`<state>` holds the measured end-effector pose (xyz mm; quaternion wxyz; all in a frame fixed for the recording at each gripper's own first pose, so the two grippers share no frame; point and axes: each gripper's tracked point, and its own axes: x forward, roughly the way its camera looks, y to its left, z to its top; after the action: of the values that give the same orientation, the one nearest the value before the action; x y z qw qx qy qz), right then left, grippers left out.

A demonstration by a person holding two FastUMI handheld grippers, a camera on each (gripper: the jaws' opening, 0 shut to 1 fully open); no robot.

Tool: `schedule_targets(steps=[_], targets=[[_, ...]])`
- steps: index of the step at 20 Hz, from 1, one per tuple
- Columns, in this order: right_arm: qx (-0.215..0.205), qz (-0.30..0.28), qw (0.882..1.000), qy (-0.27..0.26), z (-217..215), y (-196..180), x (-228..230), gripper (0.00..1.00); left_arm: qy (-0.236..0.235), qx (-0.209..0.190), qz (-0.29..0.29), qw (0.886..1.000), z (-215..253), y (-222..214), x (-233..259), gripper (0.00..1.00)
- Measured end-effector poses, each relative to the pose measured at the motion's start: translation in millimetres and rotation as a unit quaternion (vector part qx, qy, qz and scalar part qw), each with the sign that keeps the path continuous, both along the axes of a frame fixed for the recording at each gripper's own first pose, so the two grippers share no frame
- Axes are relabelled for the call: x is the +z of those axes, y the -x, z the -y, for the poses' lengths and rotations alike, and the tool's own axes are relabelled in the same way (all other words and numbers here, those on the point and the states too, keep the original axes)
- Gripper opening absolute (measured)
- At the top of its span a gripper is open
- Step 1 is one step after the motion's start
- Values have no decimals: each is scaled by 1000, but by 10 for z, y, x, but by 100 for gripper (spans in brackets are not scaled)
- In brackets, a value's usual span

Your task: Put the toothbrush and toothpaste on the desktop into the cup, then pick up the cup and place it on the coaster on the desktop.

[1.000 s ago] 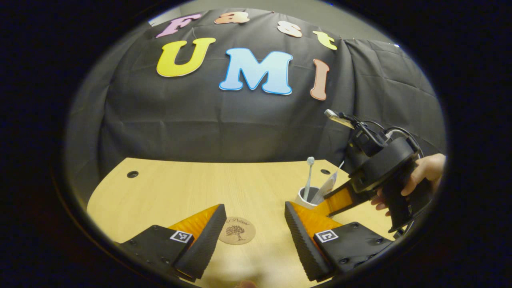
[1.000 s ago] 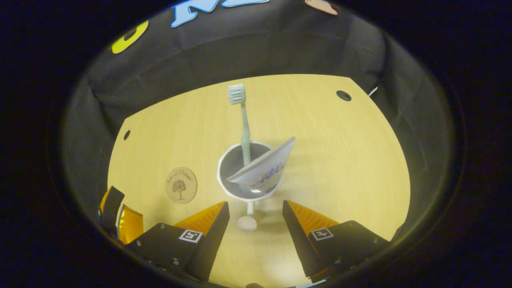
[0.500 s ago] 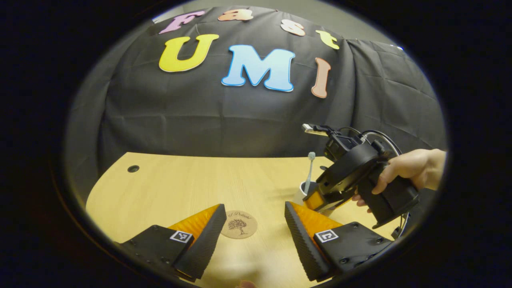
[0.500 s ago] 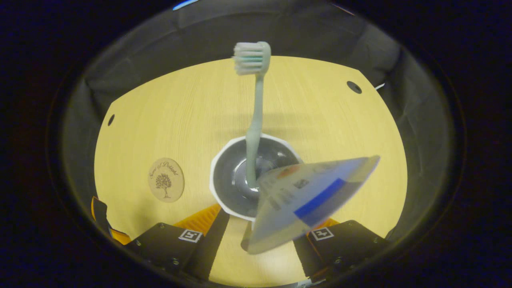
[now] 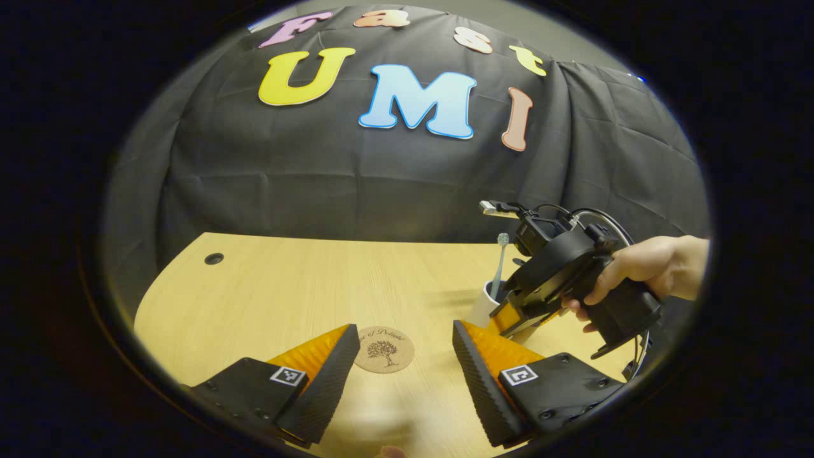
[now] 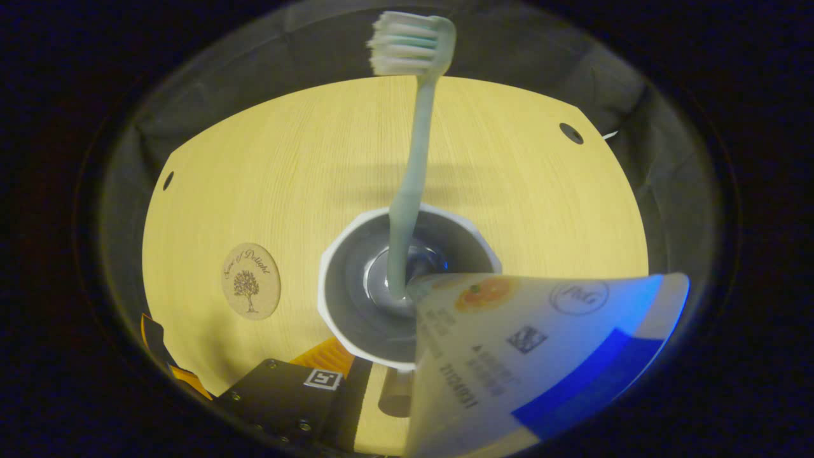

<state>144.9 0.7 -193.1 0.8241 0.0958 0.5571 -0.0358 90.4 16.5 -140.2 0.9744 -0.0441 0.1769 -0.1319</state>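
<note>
A white cup (image 6: 472,236) stands on the desk. In it a pale green toothbrush (image 6: 410,172) stands upright, and a white and blue toothpaste tube (image 6: 540,356) leans over its near rim toward the camera. My right gripper (image 6: 407,372) is low at the cup's near side, above the handle (image 6: 395,401). Its left finger (image 6: 346,388) sits as wide as before and the tube hides the other; it looks open. In the left gripper view, a hand holds the right gripper (image 5: 518,316) at the cup (image 5: 484,304). My left gripper (image 5: 404,372) is open just short of the round cork coaster (image 5: 384,348).
The coaster (image 6: 250,281) lies on the desk left of the cup, a short gap away. Black cloth walls close in the light wooden desk (image 5: 305,286) at the back and sides. Small cable holes (image 5: 213,258) (image 6: 570,133) sit near the far corners.
My right gripper has come down and in toward the cup, so the toothpaste tube looms larger and now covers its right finger. The left gripper has barely moved.
</note>
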Motion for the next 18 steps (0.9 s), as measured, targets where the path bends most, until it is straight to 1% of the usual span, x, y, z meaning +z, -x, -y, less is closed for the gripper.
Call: schedule_targets(steps=[1, 3, 7, 8, 10, 11, 12, 13, 14, 16, 17, 18], targets=[[1, -3, 1000, 0, -7, 16, -23, 54, -1, 1, 0, 1000, -9, 3, -11, 95], [-3, -9, 1000, -9, -8, 15, -7, 27, -3, 2, -1, 1000, -33, 8, -28, 95], [-6, -4, 1000, -13, -19, 8, 6, 24, -1, 10, -7, 1000, -90, 30, -74, 95], [-5, -3, 1000, -13, -13, 4, 2, 24, 0, 12, -7, 1000, -107, 35, -78, 99], [0, -1, 1000, -15, -40, 10, 8, 24, 0, 16, -7, 1000, -135, 45, -74, 99], [2, 1, 1000, -18, -70, 5, 20, 24, 0, 18, -8, 1000, -158, 60, -80, 95], [5, 4, 1000, -21, -110, 23, 53, 24, 1, 21, -8, 1000, -174, 65, -85, 95], [8, 9, 1000, -22, -133, 17, 89, 24, 2, 22, -8, 1000, -189, 85, -84, 99], [13, 15, 1000, -22, -193, 20, 123, 24, 2, 23, -7, 1000, -210, 110, -80, 99], [23, 22, 999, -29, -297, 37, 211, 24, -1, 30, -4, 1000, -284, 151, -65, 92], [30, 24, 999, -30, -350, 39, 258, 24, -1, 33, -4, 999, -315, 185, -61, 99], [37, 26, 999, -30, -433, 44, 267, 24, 0, 38, -5, 999, -358, 219, -64, 95]])
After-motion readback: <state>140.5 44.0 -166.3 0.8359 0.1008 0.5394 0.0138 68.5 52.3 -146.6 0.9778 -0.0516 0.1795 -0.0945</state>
